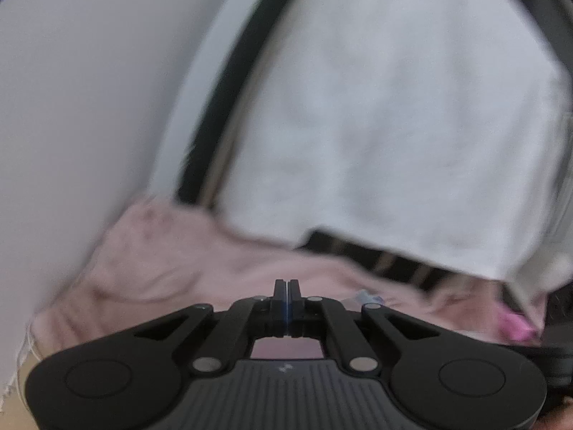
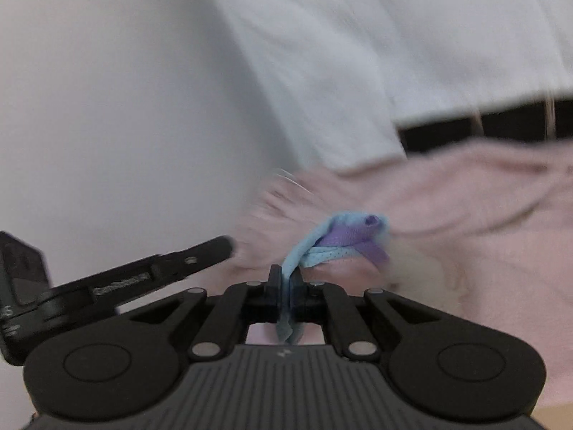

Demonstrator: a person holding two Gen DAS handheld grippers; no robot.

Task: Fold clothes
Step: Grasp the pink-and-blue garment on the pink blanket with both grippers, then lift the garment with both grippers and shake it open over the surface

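My right gripper (image 2: 285, 286) pinched a thin light-blue mesh cloth with a purple band (image 2: 336, 242). The cloth was soft and full of tiny holes. It ran as a long twisted strip from my fingers up and away to the right, and a short end hung down near me. It lay over a soft, wrinkled pale pink cloth (image 2: 465, 193). My left gripper (image 1: 287, 294) had its fingers pressed flat together, with only a thin blue line between them. A white cloth (image 1: 376, 107) hung far behind. Everything looked blurry.
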